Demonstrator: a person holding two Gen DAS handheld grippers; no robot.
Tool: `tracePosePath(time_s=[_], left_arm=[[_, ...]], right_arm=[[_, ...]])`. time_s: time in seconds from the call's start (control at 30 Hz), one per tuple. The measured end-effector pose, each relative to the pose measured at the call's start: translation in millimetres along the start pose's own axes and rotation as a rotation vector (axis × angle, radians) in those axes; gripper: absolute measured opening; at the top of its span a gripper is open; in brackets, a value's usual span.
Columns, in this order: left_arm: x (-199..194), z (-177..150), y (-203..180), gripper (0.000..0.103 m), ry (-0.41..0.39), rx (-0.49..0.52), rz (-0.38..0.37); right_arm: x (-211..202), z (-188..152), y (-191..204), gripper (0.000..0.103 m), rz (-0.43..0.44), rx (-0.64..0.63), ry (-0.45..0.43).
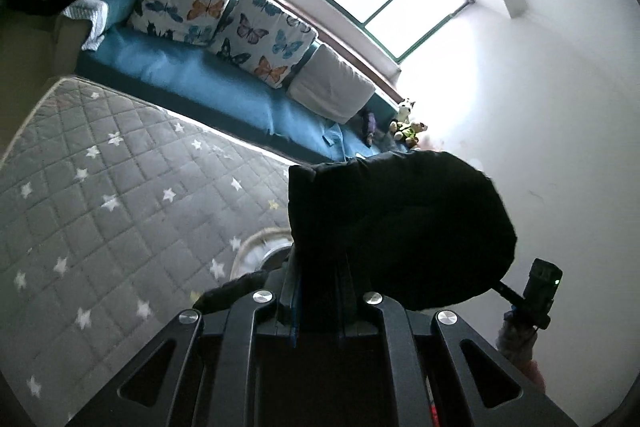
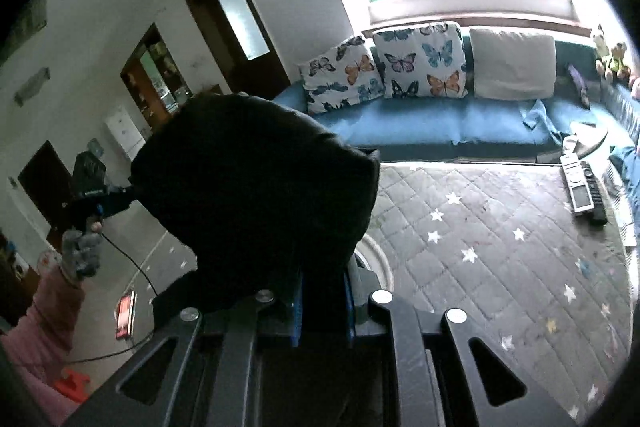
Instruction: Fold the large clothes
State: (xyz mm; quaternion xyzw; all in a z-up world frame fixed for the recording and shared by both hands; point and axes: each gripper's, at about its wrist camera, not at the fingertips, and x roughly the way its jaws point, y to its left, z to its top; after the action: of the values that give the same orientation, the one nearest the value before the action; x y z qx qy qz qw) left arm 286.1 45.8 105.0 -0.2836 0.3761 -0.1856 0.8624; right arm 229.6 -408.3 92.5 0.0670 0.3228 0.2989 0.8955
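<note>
The left gripper (image 1: 318, 291) points up and forward, its jaws drawn close together and clamped on a fold of the dark garment (image 1: 400, 227), which bulges over and hides the fingertips. The right gripper (image 2: 324, 291) is raised in the same way, jaws nearly closed and pinching the same dark cloth. In the right wrist view, the person's left hand (image 2: 82, 251), in a grey glove, grips the handle of the left gripper, with a pink sleeve (image 2: 44, 319) covering the forearm below it. In the left wrist view, the other gripper shows at the right edge, held above a strip of pink sleeve.
</note>
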Motion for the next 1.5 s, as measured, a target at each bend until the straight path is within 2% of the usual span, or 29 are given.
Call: tracePosePath(time_s=[0.2, 0.37, 0.5, 0.57, 0.63, 0.73, 0.8, 0.93, 1.07, 1.17, 1.27, 1.43, 1.5], left_arm=[[-57, -66, -10, 0.012, 0.005, 0.017, 0.015], [-92, -141, -3, 0.012, 0.024, 0.018, 0.027], [-104, -195, 15, 0.012, 0.027, 0.011, 0.026], [-107, -226, 27, 0.012, 0.039, -0.02, 0.016], [-106, -249, 40, 0.005, 0.049, -0.046, 0.022], [-111, -282, 67, 0.004, 0.062, -0.12, 0.003], [-116, -295, 77, 0.004, 0.056, -0.133, 0.031], [-143, -296, 73, 0.004, 0.029, -0.128, 0.088], [-179, -267, 25, 0.004, -0.056, -0.021, 0.123], [-178, -241, -19, 0.005, -0.078, 0.037, 0.069], [-140, -217, -46, 0.006, -0.014, 0.037, -0.008], [-40, -193, -77, 0.006, 0.119, 0.036, -0.015], [1, -183, -79, 0.006, 0.177, 0.003, -0.017]], right_arm=[[-26, -39, 22, 0.018, -0.006, -0.048, -0.019], [-40, -83, 38, 0.018, -0.018, -0.077, -0.018], [-47, -125, 41, 0.018, -0.009, -0.055, -0.02], [-47, -149, 46, 0.018, -0.023, -0.082, -0.022], [-40, -169, 47, 0.018, -0.014, -0.069, -0.015], [-28, -198, 43, 0.019, -0.015, -0.055, -0.009], [-18, -211, 40, 0.019, -0.027, -0.067, -0.007], [-14, -219, 35, 0.019, -0.022, -0.042, -0.026], [-12, -221, 37, 0.019, -0.045, -0.071, -0.014], [-13, -225, 40, 0.019, -0.055, -0.078, -0.013], [-13, -235, 45, 0.019, -0.08, -0.105, -0.014], [-12, -241, 49, 0.019, -0.108, -0.131, -0.008], [-12, -241, 48, 0.019, -0.108, -0.133, -0.01]])
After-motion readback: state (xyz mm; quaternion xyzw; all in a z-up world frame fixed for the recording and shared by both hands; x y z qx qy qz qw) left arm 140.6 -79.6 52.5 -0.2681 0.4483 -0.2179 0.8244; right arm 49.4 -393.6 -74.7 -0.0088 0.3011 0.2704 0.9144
